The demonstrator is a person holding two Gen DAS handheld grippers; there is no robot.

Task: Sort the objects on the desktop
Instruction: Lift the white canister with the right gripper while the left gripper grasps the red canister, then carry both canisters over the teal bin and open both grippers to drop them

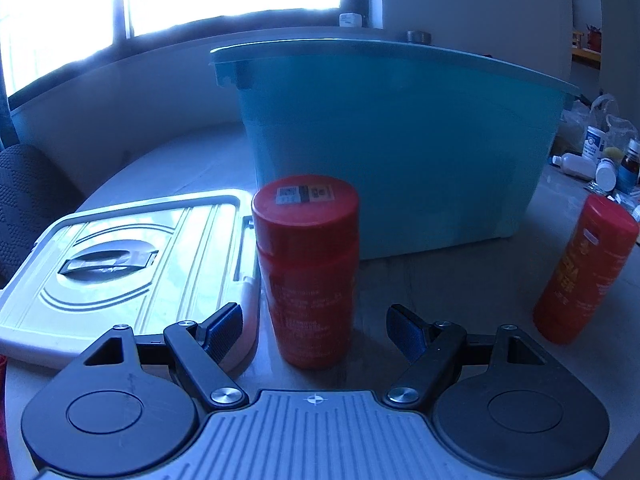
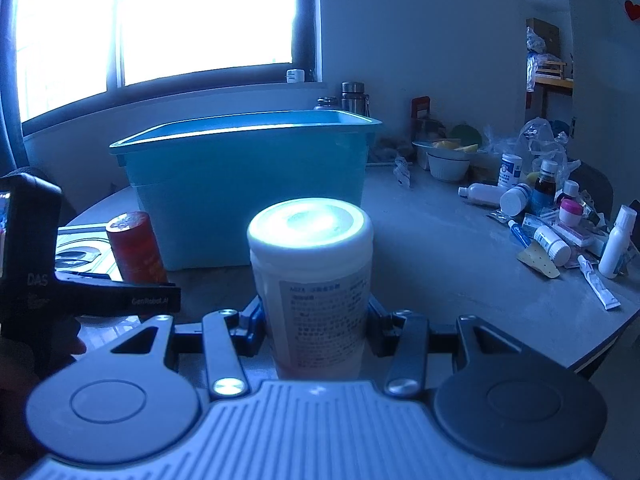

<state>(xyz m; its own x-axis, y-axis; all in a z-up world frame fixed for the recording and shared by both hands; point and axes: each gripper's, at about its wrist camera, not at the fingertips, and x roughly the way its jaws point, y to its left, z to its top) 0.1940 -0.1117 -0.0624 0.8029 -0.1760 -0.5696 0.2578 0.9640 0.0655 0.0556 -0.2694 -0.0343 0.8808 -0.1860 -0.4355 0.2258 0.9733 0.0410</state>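
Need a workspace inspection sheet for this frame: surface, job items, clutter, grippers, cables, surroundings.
Surface: grey tabletop, round-edged.
Job's things: open teal plastic bin; white flat bin lid lying beside it; red capped cylindrical bottle upright; second red bottle to its right; white lidded plastic jar.
Clutter: pile of small medicine bottles and tubes; white bowl.
Grippers: left gripper open, fingers either side of the red capped bottle, not touching; right gripper shut on the white jar.
Cables: nothing seen.
Surroundings: bright window; metal flask on the sill.
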